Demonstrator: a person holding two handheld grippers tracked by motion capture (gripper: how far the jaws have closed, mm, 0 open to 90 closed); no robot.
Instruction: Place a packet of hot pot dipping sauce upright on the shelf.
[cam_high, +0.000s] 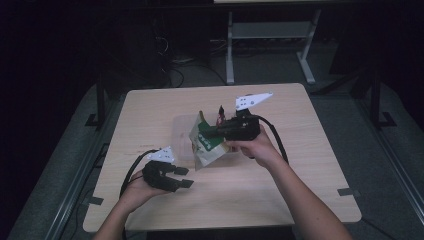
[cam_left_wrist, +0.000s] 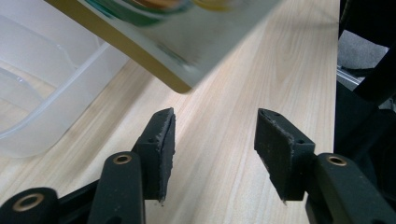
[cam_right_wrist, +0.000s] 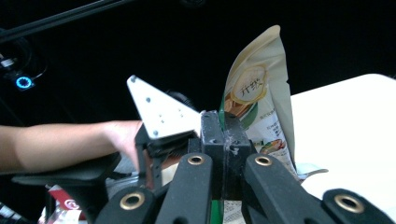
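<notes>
- Your right gripper (cam_high: 216, 131) is over the middle of the light wooden tabletop (cam_high: 300, 150), its jaws pressed together on a cream and green snack pouch (cam_high: 206, 145).
- In the right gripper view, that pouch (cam_right_wrist: 261, 107) rises between the two black jaws; it stands nearly upright there, with a round emblem near its top and printed pictures lower down.
- From the high view, the pouch tilts in the air, its lower end hanging close above the tabletop and its upper end at the jaws.
- A clear plastic container (cam_high: 182, 137) sits on the tabletop just beside and partly behind the pouch. In the left gripper view its translucent wall (cam_left_wrist: 51, 93) lies at the left, and the blurred, gold-edged corner of the pouch (cam_left_wrist: 187, 42) hangs above the wood next to it.
- Your left gripper (cam_high: 186, 176) is lower, near the front left part of the tabletop, apart from the pouch. Its jaws stand wide apart with nothing between them; bare wood shows in the gap in the left gripper view (cam_left_wrist: 215, 144).
- Your left hand (cam_high: 137, 187) grips its handle from below, and your right hand (cam_high: 257, 147) wraps the right gripper's body.
- A small red item (cam_high: 220, 116) shows just behind the right gripper; you cannot tell what it is.
</notes>
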